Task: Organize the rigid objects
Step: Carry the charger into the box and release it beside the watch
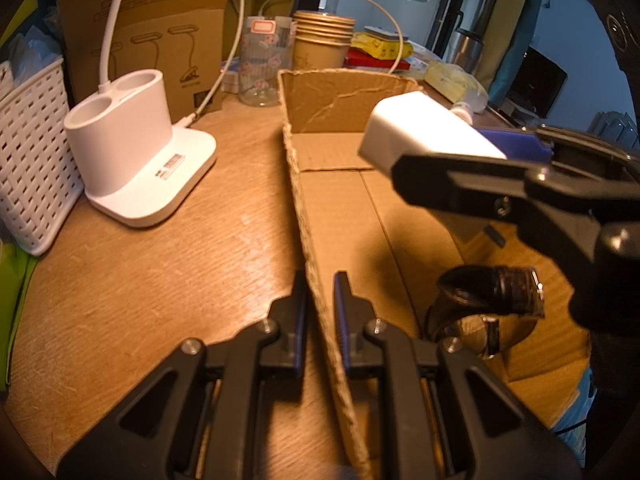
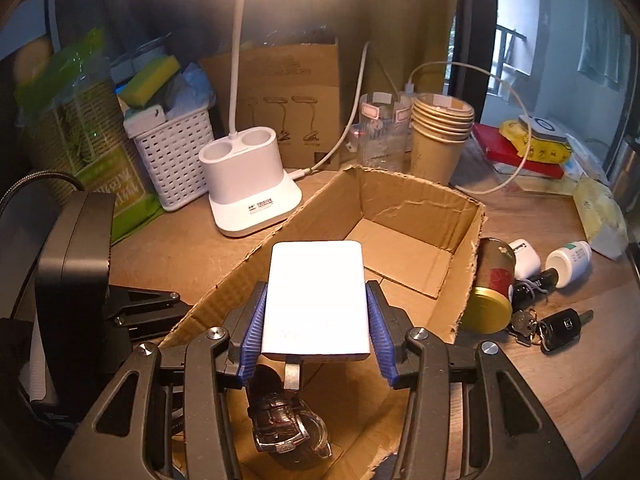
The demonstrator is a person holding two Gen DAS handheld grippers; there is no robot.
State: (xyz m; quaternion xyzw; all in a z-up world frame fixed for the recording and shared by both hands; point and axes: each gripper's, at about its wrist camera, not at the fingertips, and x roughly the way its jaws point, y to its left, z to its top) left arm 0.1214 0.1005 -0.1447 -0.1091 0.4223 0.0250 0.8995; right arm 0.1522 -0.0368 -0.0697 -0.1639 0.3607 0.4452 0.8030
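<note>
My left gripper [image 1: 320, 308] is shut on the left wall of an open cardboard box [image 1: 304, 216] on the wooden desk. My right gripper [image 2: 316, 312] is shut on a white power bank [image 2: 316, 300], held above the box [image 2: 404, 216]. In the left wrist view the power bank [image 1: 420, 132] hangs over the box's right side, clamped by the right gripper [image 1: 472, 156]. A wristwatch with a dark strap [image 1: 496, 292] lies on the box floor, seen below the power bank as the watch [image 2: 284, 424] in the right wrist view.
A white lamp base [image 1: 140, 152], a white basket [image 1: 32, 148], a clear jar [image 1: 264, 64] and stacked paper cups [image 1: 320, 40] stand behind the box. Right of the box lie a can [image 2: 492, 284], white bottles [image 2: 568, 260] and car keys [image 2: 556, 328].
</note>
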